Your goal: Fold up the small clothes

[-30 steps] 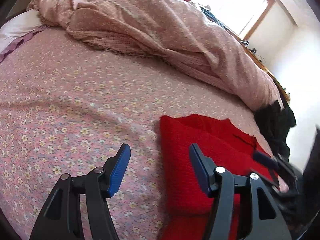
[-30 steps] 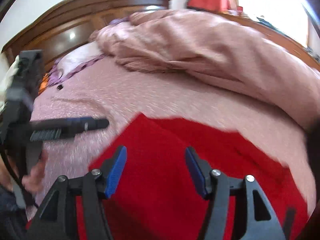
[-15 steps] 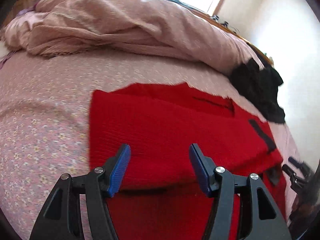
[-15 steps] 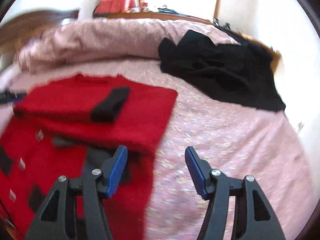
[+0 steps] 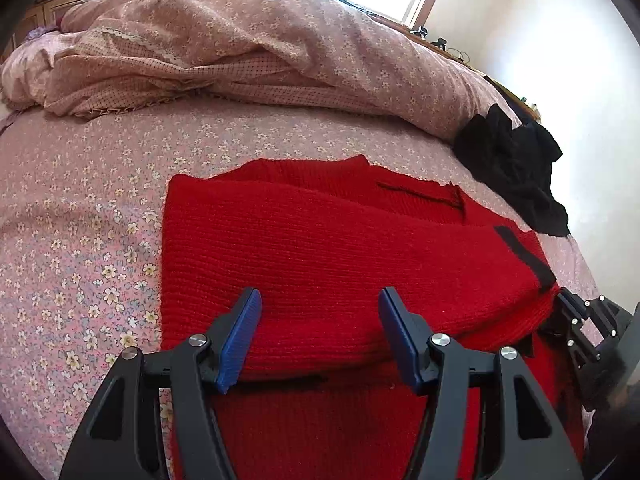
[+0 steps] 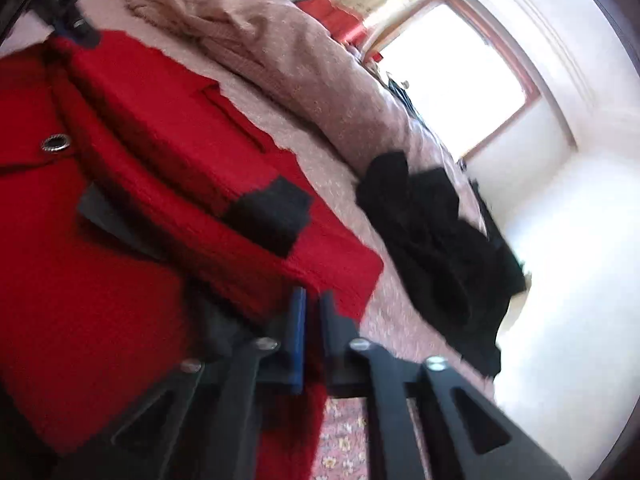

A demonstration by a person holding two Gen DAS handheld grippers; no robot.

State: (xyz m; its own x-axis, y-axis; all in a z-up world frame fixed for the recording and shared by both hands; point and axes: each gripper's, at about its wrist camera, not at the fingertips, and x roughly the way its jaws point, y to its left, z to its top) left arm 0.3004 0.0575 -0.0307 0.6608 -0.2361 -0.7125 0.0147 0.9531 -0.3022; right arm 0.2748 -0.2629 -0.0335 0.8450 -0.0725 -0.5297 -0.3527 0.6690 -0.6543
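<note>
A red knitted sweater (image 5: 320, 248) with black trim lies partly folded on the flowered pink bedsheet (image 5: 80, 240). My left gripper (image 5: 320, 304) is open just above the sweater's folded near edge, holding nothing. My right gripper (image 6: 312, 300) is shut on the red sweater's (image 6: 120, 240) right edge, with red knit pinched between the fingers. The right gripper also shows at the right edge of the left wrist view (image 5: 576, 320). A black sleeve cuff (image 6: 268, 216) lies on top of the fold.
A crumpled pink quilt (image 5: 240, 40) is heaped across the back of the bed. A black garment (image 5: 512, 168) lies at the right near the bed's edge. A window (image 6: 452, 80) and white walls stand beyond.
My right gripper has swung to the sweater's right edge and closed on it. My left gripper has moved right from the sheet to over the sweater and stays open.
</note>
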